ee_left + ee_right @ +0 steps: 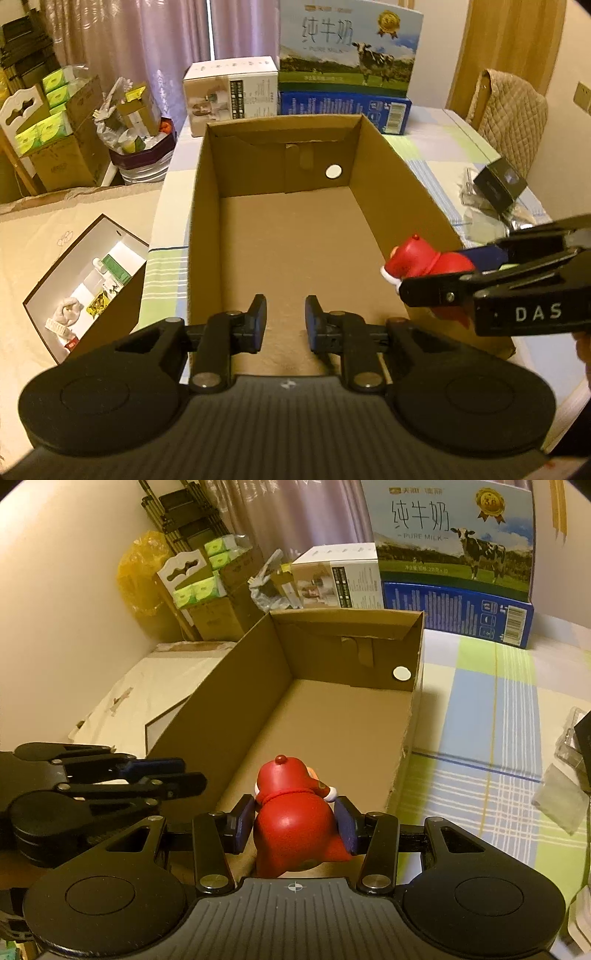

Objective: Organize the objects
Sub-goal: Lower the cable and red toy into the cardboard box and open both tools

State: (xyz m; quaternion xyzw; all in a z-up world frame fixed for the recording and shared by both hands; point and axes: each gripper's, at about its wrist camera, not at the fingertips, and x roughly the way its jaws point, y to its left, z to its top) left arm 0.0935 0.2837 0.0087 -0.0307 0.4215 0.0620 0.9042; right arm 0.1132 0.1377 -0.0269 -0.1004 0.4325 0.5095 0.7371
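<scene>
My left hand-held gripper [285, 319] hovers spread and empty over the open brown cardboard box [207, 206] on the table. My right hand-held gripper [295, 821] pinches the red plastic figurine [295, 812] above the box's near end; I'd lower it before releasing.

A table [491, 716] under a checked cloth carries an open cardboard box [406, 177]. Behind it stand a white carton [231, 92] and a blue carton [343, 107]; clear packaging [480, 218] lies to the right.
</scene>
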